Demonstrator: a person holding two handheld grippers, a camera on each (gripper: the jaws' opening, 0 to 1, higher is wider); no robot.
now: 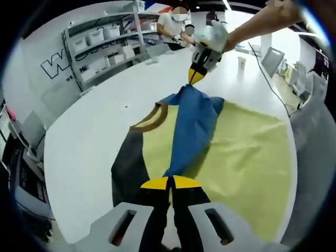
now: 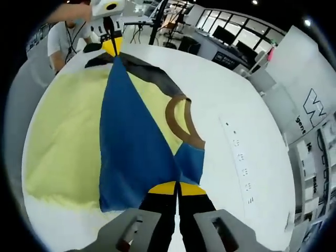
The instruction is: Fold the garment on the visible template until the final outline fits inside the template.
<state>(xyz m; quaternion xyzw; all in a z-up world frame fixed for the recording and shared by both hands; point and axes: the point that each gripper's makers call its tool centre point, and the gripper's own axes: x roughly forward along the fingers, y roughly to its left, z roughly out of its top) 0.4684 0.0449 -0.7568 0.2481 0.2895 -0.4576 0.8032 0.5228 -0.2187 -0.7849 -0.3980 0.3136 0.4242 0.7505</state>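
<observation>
Yellow-tipped jaws of the left hand-held gripper [image 1: 169,184] sit closed on one end of a blue garment [image 1: 193,126]. At the far end, the right hand-held gripper [image 1: 196,76] pinches the other edge, also closed on the cloth. Between them the garment is lifted into a taut blue ridge above a pale yellow template [image 1: 252,157] spread on the white worktop [image 1: 89,142]. A dark panel and a brown neckband [image 2: 181,123] trail off the template's side onto the bare worktop. Shelves with bins [image 1: 102,44] stand in the background.

Risks, as I judge them: if either pinch slips, the ridge may collapse crookedly. Laying the fold down off-centre would likely leave the neckband side outside the template. Dragging could also wrinkle or shift the template itself.
</observation>
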